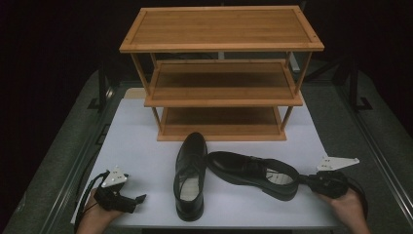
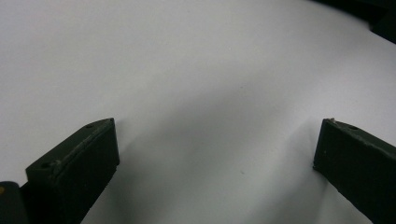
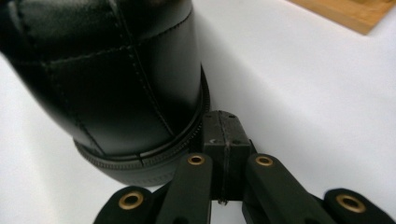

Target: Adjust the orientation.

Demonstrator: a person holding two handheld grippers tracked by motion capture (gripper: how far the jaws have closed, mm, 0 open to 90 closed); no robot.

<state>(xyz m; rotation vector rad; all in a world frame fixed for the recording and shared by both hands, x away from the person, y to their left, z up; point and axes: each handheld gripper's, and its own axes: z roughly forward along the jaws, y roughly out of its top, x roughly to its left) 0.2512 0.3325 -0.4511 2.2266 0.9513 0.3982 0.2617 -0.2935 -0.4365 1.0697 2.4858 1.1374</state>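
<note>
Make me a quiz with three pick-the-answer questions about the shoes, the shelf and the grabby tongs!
1. Where does the wooden three-shelf rack stand?
A. behind the shoes
B. on top of the shoes
C. left of both hands

2. How many black leather shoes are on the white table?
A. one
B. two
C. four

3. How do the right tongs stand?
A. wide open
B. holding a lace
C. shut, pressed against a shoe's heel

Answers:
1 A, the rack is at the table's far side.
2 B, one shoe points away and the other lies crosswise.
3 C, the jaws meet, touching the heel.
</note>
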